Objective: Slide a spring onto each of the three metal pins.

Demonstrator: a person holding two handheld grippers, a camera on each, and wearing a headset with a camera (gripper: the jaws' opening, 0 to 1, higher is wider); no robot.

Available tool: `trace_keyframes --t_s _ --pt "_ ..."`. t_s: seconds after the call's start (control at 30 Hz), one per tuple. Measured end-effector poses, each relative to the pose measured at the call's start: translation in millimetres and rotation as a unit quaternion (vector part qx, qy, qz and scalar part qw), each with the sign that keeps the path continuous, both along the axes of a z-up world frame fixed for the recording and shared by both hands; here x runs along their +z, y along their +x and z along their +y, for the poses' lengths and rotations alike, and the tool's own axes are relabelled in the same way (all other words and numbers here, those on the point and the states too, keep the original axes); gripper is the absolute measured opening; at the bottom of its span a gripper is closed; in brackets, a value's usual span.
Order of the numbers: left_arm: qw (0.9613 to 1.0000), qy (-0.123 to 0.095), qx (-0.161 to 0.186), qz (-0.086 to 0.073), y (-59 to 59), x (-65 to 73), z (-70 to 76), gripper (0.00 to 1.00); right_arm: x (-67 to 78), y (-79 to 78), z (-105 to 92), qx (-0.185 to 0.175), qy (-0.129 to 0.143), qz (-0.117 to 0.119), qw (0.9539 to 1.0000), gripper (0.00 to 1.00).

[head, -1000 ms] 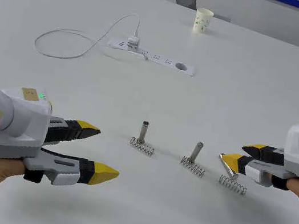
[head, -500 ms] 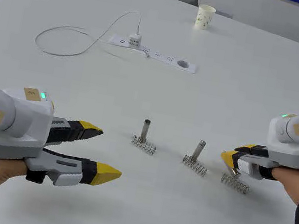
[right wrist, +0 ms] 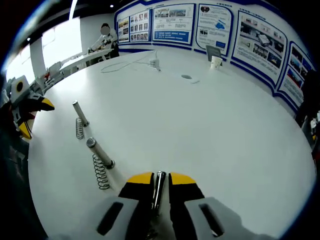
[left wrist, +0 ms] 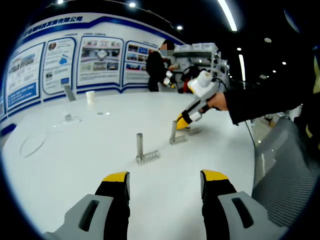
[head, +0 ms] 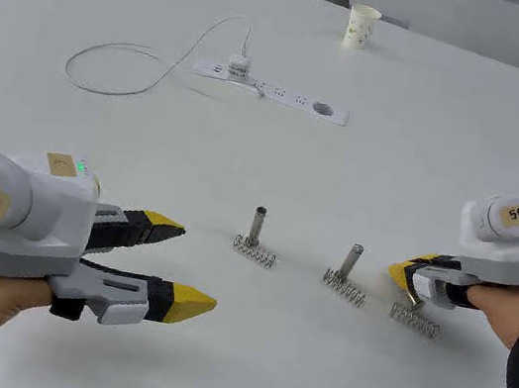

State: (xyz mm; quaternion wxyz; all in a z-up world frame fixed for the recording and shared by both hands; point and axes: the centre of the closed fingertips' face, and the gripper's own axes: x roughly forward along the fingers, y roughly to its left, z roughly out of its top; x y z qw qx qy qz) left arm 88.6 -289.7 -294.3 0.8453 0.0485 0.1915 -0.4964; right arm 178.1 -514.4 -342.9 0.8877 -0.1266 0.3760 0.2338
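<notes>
Two metal pins stand upright on the white table (head: 209, 366), the left pin (head: 257, 226) and the middle pin (head: 351, 261). Each has a spring lying at its foot, the left spring (head: 254, 250) and the middle spring (head: 344, 288). My right gripper (head: 406, 273) is shut on the third pin (right wrist: 158, 186), its tips low over the table, with the third spring (head: 415, 321) lying just in front. My left gripper (head: 185, 263) hovers open at the lower left, nothing between its jaws, well short of the left pin (left wrist: 139, 145).
At the back of the table lie a white power strip (head: 277, 94) with a plug and a looping white cable (head: 131, 66). A paper cup (head: 361, 27) stands at the far edge. A person (left wrist: 159, 70) stands in the background.
My right gripper has tipped downward and settled with its jaws on the third pin, close to the table. The left gripper has stayed put; the head camera shifted slightly.
</notes>
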Motion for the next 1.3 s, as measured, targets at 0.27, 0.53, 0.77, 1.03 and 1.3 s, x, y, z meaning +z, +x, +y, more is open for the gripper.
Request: trace_keyframes --t_s 0.27,0.53,0.77,1.03,1.3 --pt "1.0 0.0 0.002 0.002 0.1 -0.8 1.0 0.58 -4.2 2.6 -1.2 -0.005 -0.005 0.013 0.9999 0.1" --pt "1.0 0.0 0.002 0.002 -0.1 -0.7 0.8 0.57 -3.9 0.7 -0.5 -0.014 -0.004 0.021 0.9997 0.09" --pt "1.0 0.002 0.002 0.002 -0.5 -1.2 0.8 0.57 -3.8 -0.1 -0.9 -0.025 0.005 0.025 0.9994 0.09" --pt "1.0 0.002 0.002 -0.002 -0.2 1.2 0.7 0.56 16.1 -5.0 -4.8 -0.032 0.017 0.0 0.9994 0.09" --pt "1.0 0.002 0.001 -0.007 -1.1 4.7 0.7 0.55 30.2 -17.6 -8.1 -0.034 0.024 -0.019 0.999 0.09"
